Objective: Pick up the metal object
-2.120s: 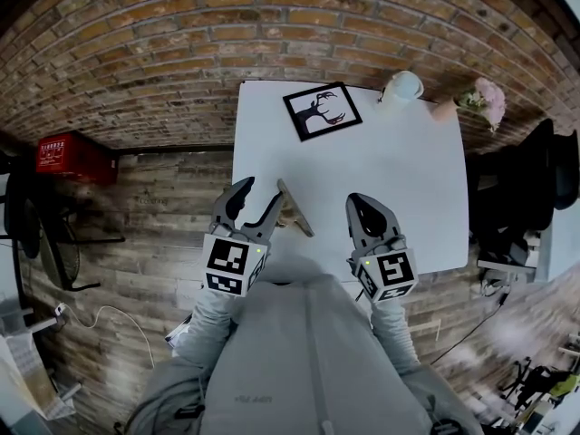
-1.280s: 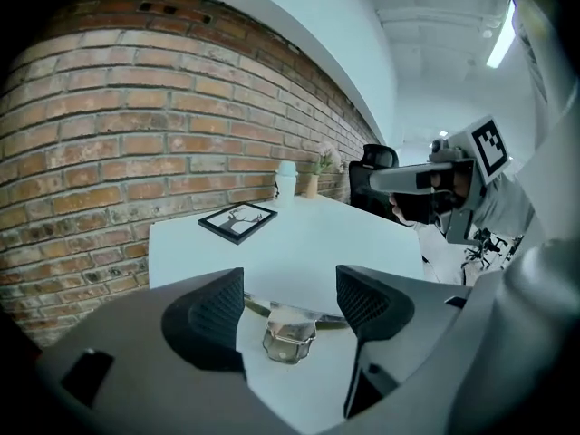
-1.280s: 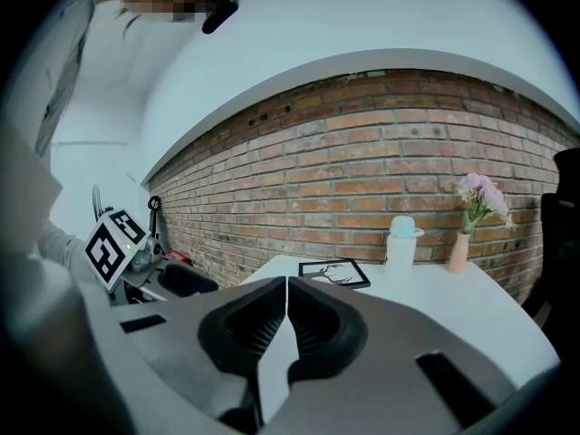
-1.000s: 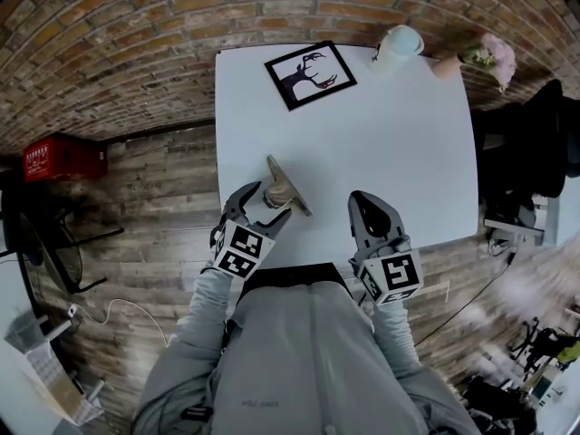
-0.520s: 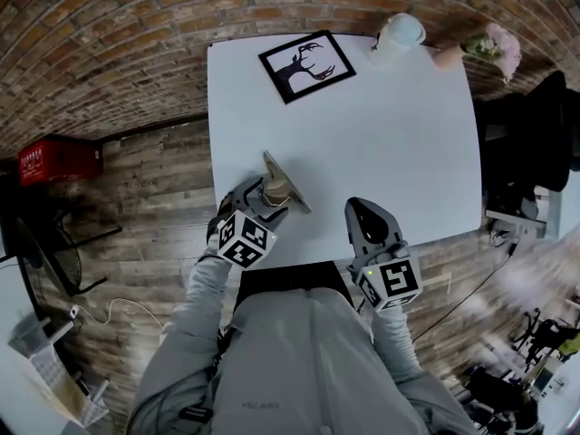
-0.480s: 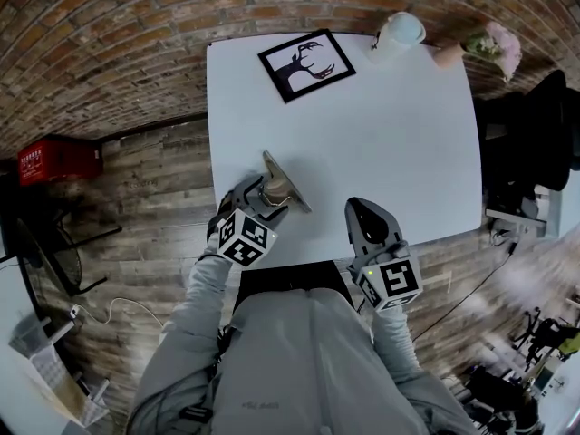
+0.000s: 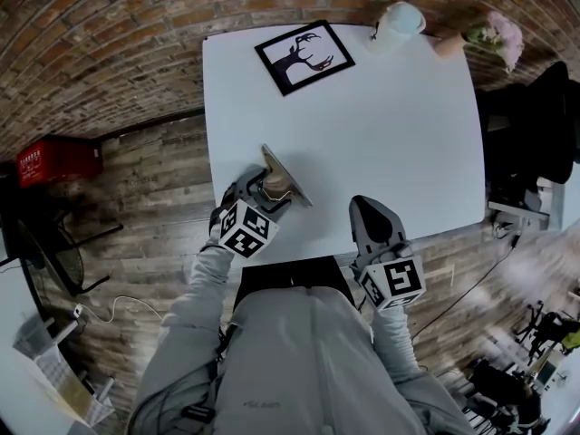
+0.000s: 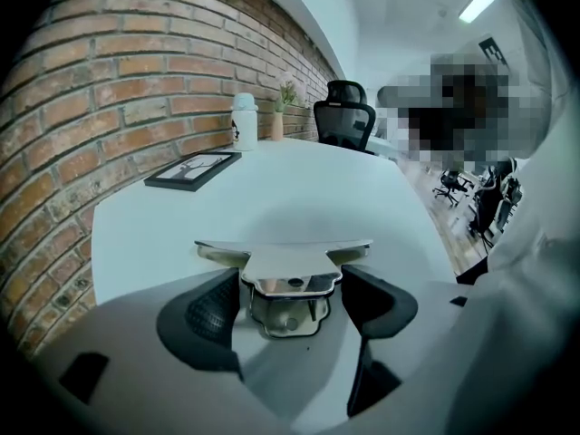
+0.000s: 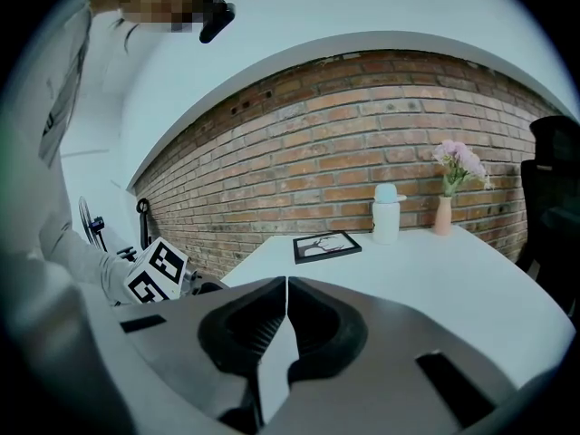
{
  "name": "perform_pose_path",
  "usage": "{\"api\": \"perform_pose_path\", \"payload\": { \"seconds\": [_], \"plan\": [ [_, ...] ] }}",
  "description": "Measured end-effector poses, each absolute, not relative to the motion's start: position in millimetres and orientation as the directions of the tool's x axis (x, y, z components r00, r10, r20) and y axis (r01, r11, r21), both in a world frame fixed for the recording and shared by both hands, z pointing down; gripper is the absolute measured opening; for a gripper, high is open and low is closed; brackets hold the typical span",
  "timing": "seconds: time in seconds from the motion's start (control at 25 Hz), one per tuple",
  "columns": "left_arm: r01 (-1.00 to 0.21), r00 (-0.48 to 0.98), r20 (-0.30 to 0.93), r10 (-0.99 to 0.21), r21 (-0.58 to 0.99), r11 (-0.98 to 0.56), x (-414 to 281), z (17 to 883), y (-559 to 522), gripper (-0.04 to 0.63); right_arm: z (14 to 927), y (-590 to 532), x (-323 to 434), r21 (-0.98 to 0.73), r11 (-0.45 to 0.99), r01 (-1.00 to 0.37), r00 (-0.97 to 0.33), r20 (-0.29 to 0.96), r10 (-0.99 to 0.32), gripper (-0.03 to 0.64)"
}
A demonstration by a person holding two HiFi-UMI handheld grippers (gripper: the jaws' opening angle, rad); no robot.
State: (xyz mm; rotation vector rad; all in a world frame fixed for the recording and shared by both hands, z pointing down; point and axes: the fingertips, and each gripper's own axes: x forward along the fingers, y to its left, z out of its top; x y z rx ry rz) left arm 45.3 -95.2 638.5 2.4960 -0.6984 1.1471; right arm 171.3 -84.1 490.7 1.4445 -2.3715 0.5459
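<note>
The metal object, a shiny clip with a wide flat plate, sits near the left front corner of the white table. My left gripper reaches it from the front edge. In the left gripper view the clip's handle lies between the two black pads, which press on both its sides, so the left gripper is shut on it. I cannot tell whether the clip still touches the table. My right gripper hovers at the front edge, right of the clip. In the right gripper view the right gripper has its jaws together and holds nothing.
A black-framed deer picture lies at the table's far left. A white bottle and a vase of pink flowers stand at the far right edge by the brick wall. A black office chair is right of the table, a red box on the floor to the left.
My left gripper has moved forward over the metal clip and narrowed from wide open to closed on its handle. The right gripper has stayed shut in about the same spot.
</note>
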Motion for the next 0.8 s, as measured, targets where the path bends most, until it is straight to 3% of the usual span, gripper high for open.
{"api": "perform_pose_path", "payload": {
  "seconds": [0.16,0.24,0.8],
  "plan": [
    [-0.583,0.555,0.762,-0.334,0.070,-0.810,43.4,636.7,-98.7,0.351,488.7,-82.8,172.2,-0.161,0.408,-0.899,-0.435,0.447,-0.782,0.025],
    [-0.589,0.555,0.758,-0.342,0.068,-0.805,42.6,635.4,-99.8,0.304,487.2,-82.7,171.0,-0.161,0.409,-0.898,-0.436,0.445,-0.782,0.025],
    [-0.625,0.577,0.733,-0.360,0.112,-0.773,38.8,624.8,-99.1,0.301,481.0,-81.8,167.6,-0.142,0.422,-0.896,-0.439,0.437,-0.785,0.025]
  ]
}}
